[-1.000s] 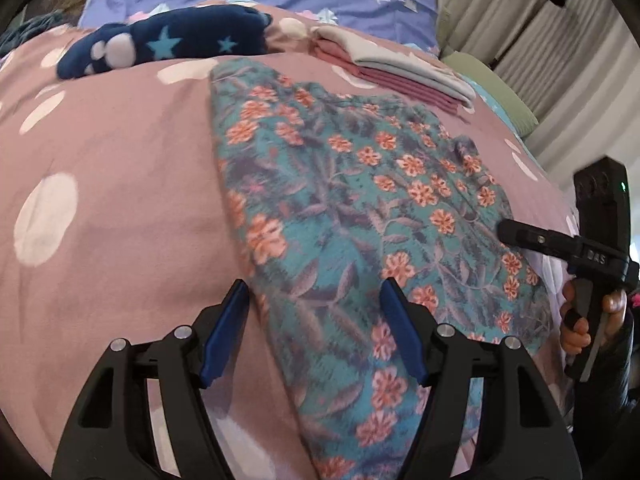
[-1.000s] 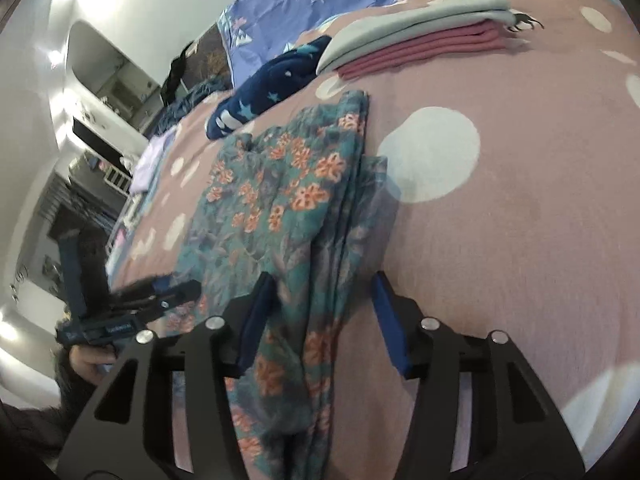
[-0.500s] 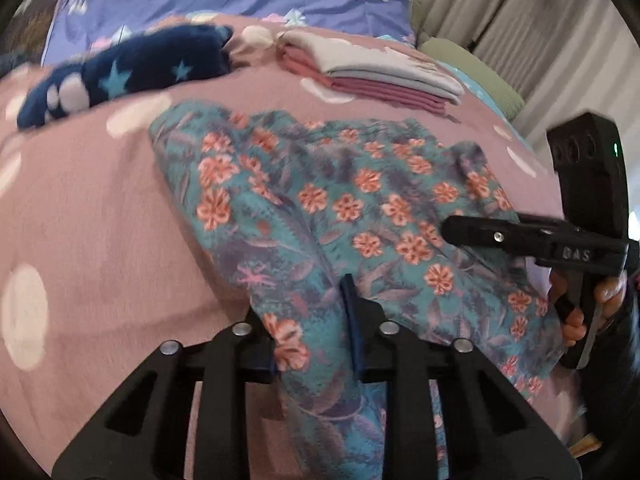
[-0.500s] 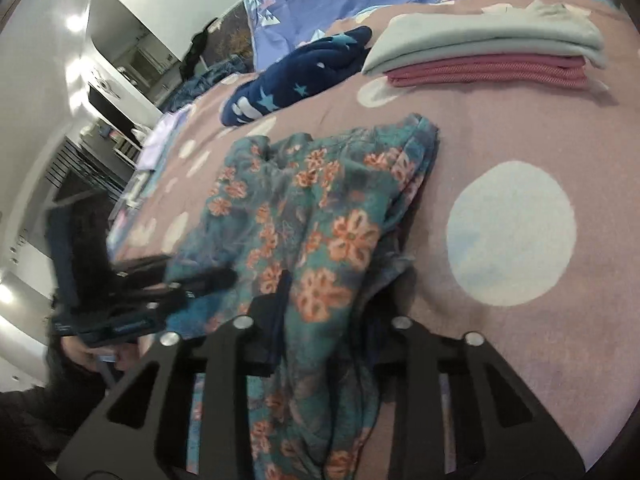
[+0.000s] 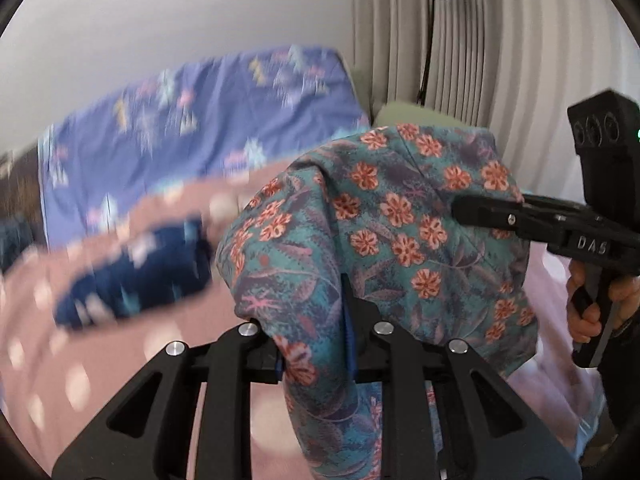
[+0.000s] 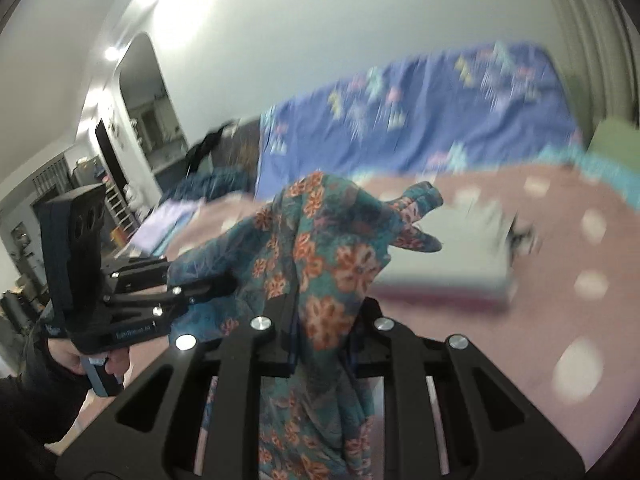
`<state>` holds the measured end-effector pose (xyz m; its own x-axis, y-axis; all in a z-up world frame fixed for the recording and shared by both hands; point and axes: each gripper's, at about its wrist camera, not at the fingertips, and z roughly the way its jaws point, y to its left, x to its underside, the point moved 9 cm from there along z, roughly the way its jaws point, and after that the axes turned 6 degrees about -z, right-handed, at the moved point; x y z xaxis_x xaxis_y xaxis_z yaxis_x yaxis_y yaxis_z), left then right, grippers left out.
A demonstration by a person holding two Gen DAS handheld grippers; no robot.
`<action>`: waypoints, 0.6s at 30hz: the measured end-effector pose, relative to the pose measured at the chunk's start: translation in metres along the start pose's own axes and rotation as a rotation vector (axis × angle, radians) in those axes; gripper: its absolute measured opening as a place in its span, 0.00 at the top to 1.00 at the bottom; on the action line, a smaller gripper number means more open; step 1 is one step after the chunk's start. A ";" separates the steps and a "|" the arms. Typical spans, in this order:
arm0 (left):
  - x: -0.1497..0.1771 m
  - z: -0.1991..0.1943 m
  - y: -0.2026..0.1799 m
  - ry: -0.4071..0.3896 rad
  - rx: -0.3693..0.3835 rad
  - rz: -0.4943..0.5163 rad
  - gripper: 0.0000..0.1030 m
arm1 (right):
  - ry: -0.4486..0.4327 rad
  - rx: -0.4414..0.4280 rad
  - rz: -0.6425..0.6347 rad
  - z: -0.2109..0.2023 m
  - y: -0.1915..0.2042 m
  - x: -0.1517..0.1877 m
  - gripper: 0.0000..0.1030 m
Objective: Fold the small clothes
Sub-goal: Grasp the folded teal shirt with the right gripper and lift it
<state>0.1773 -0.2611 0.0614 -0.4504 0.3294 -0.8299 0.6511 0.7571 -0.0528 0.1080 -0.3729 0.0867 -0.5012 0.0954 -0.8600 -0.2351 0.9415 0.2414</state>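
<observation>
Left wrist — one floral garment [image 5: 384, 232], two grippers [image 5: 316, 344] [image 5: 472, 208]

My left gripper [image 5: 316, 344] is clamped tight on the floral garment [image 5: 400, 240], jaws nearly together with cloth bunched between them — raised above the bed [image 5: 120, 340]. My right gripper [image 6: 320, 336] pinches the same garment, level with the left and just beside it. Both hands — the right hand [image 5: 600, 304], the left hand [image 6: 86, 360] — grip the handles below the garment.
</observation>
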 end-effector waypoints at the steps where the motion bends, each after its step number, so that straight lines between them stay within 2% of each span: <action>1: -0.016 0.003 0.002 -0.017 -0.004 0.009 0.79 | -0.029 0.020 -0.012 -0.002 -0.009 -0.021 0.83; 3: -0.056 0.017 0.008 -0.041 -0.008 0.025 0.79 | -0.061 0.072 -0.038 0.001 -0.027 -0.053 0.83; 7: -0.114 0.061 -0.013 -0.066 -0.044 0.074 0.79 | -0.094 0.130 -0.001 0.018 -0.069 -0.100 0.83; 12: -0.144 0.119 -0.028 -0.068 -0.091 0.102 0.79 | -0.115 0.177 0.036 0.056 -0.119 -0.134 0.83; 15: -0.146 0.160 -0.012 -0.035 -0.095 0.056 0.77 | -0.086 0.200 0.063 0.090 -0.147 -0.137 0.83; 16: -0.143 0.179 -0.001 -0.020 -0.107 0.041 0.74 | -0.071 0.199 0.080 0.106 -0.158 -0.135 0.83; 17: -0.139 0.197 0.010 -0.001 -0.121 0.032 0.65 | -0.049 0.210 0.089 0.122 -0.167 -0.129 0.78; 18: -0.126 0.226 0.026 0.050 -0.164 0.027 0.46 | -0.012 0.261 0.100 0.139 -0.182 -0.120 0.64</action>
<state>0.3892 -0.4098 0.0391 -0.4663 0.3757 -0.8009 0.5571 0.8280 0.0641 0.3264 -0.5106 0.0832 -0.5013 0.1943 -0.8432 0.0385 0.9785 0.2026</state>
